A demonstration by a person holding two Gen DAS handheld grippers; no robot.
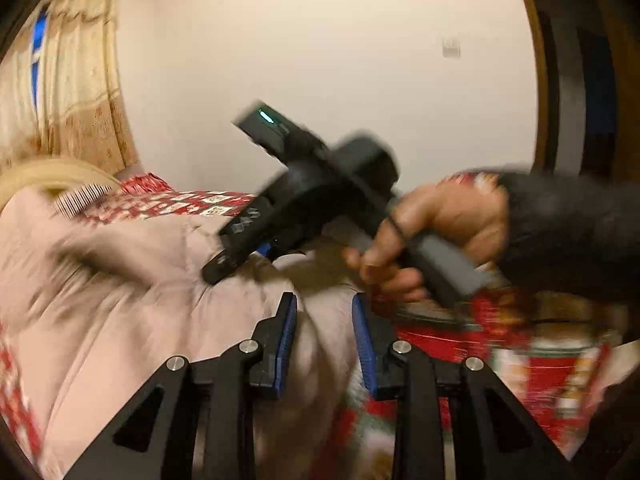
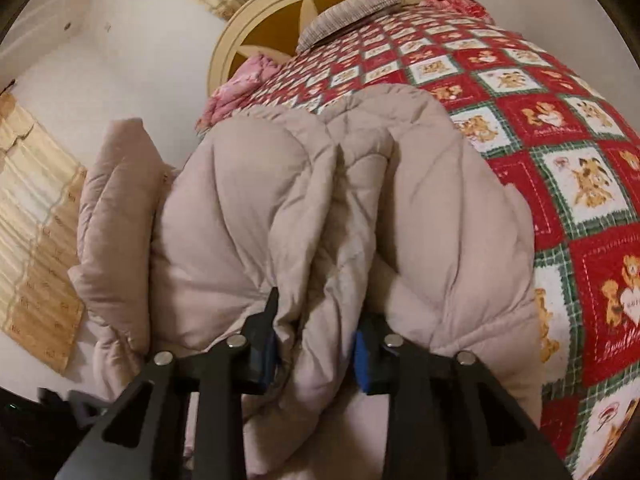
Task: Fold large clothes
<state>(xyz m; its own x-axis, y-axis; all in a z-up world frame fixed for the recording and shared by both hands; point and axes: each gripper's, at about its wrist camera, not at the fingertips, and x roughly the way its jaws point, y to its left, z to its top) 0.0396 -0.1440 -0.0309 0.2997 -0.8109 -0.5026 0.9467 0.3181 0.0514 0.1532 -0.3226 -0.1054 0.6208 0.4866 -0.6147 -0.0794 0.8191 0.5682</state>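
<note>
Centrally, a large beige quilted coat [image 2: 320, 208] lies bunched on a bed covered by a red, white and green patchwork quilt [image 2: 560, 128] printed with teddy bears. In the right wrist view, the right tongs [image 2: 316, 320] are clenched on a thick fold of the coat; the padded fabric fills the gap between the blue-lined fingers [image 2: 266, 344] and bulges out past them. One puffy sleeve [image 2: 116, 200] hangs off the bed's edge toward a pale wall and a cream patterned curtain [image 2: 36, 240]. A round cream headboard [image 2: 256, 36] stands at the far end of the bed. In the left wrist view, which is blurred, the left tongs [image 1: 325, 312] have coat fabric between their blue pads [image 1: 288, 332], and they seem to be grasping it, though the blur makes that uncertain. Ahead of them a person's hand [image 1: 432, 232], in a dark sleeve [image 1: 568, 232], holds the handle of the right tongs, whose tip presses into the coat.
</note>
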